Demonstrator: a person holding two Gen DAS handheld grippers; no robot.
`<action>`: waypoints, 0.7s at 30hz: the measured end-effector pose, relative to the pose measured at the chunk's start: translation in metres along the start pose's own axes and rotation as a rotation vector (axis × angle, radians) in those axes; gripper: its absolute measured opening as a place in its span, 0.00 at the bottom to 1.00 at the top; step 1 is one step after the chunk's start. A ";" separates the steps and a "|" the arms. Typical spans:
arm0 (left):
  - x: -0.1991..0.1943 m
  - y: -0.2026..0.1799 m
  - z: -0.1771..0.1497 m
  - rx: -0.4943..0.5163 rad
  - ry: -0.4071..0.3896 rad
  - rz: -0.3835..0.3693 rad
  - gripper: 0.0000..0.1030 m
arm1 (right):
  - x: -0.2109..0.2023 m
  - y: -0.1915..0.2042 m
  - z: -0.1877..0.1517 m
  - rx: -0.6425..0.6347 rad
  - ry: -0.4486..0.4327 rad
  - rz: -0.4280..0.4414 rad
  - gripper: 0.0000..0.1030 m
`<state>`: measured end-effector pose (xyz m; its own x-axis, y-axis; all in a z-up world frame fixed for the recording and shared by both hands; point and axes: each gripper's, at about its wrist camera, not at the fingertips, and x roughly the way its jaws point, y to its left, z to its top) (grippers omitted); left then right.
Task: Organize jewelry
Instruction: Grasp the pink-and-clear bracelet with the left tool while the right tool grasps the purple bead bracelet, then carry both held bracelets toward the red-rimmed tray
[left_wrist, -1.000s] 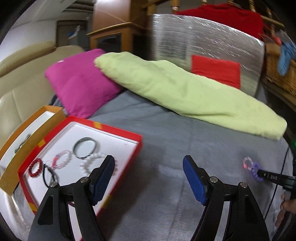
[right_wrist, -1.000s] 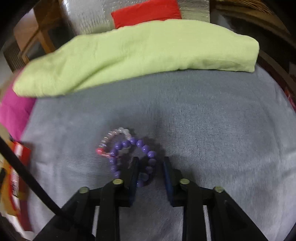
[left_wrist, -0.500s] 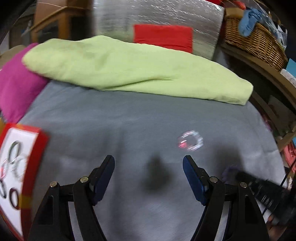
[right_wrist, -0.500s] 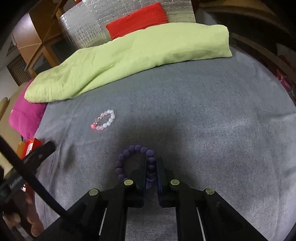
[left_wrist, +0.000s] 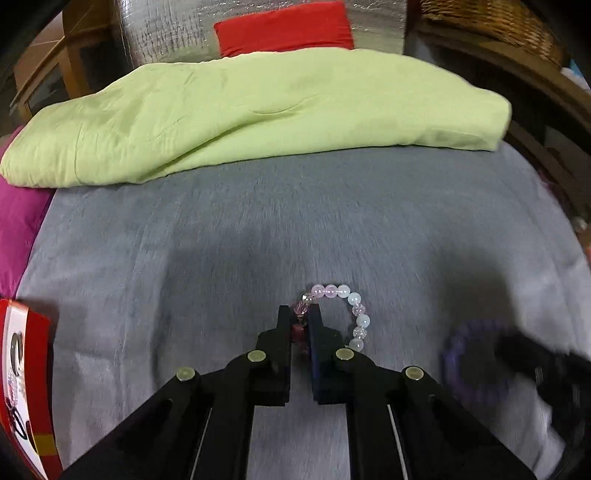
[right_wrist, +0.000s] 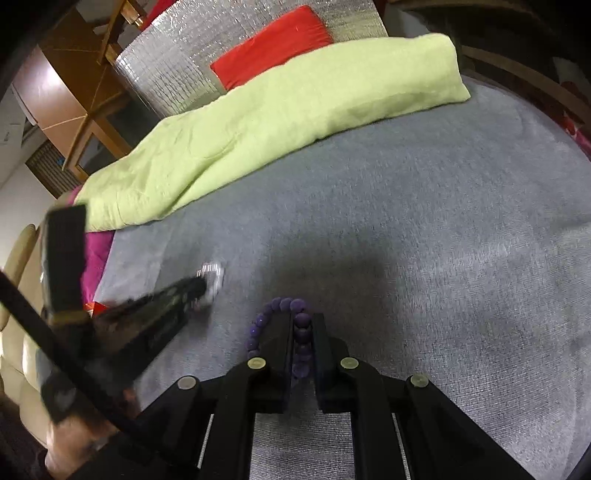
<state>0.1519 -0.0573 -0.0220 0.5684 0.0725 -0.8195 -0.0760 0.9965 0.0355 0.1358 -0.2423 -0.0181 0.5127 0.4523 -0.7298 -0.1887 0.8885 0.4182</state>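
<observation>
My left gripper (left_wrist: 299, 312) is shut on the left side of a pink and white bead bracelet (left_wrist: 351, 306) lying on the grey bed cover (left_wrist: 221, 240). My right gripper (right_wrist: 301, 321) is shut on a purple bead bracelet (right_wrist: 280, 306) and holds it above the cover; it shows blurred in the left wrist view (left_wrist: 469, 365). The left gripper (right_wrist: 199, 290) with its bracelet (right_wrist: 214, 275) shows blurred at the left of the right wrist view. A red-rimmed white jewelry tray (left_wrist: 37, 369) holding several bracelets sits at the far left edge.
A long light-green pillow (left_wrist: 258, 110) lies across the back of the bed, a magenta pillow (left_wrist: 18, 221) at its left end. A silver padded panel with a red patch (left_wrist: 284, 26) stands behind. A wicker basket (left_wrist: 491, 18) sits back right.
My left gripper swung right from the tray to the pink bracelet and shut on it. My right gripper closed on the purple bracelet and lifted it away from the pink one.
</observation>
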 end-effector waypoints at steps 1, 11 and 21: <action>-0.010 0.004 -0.009 -0.005 -0.012 -0.010 0.08 | 0.000 0.002 0.001 0.000 -0.005 0.002 0.10; -0.054 0.036 -0.057 -0.041 -0.066 -0.026 0.08 | -0.011 0.017 -0.005 -0.042 -0.045 -0.015 0.10; -0.065 0.056 -0.059 -0.098 -0.064 -0.031 0.08 | -0.024 0.027 -0.002 -0.057 -0.109 -0.002 0.10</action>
<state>0.0621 -0.0084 -0.0007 0.6224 0.0469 -0.7813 -0.1349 0.9897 -0.0481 0.1169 -0.2295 0.0096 0.6009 0.4419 -0.6661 -0.2333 0.8940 0.3825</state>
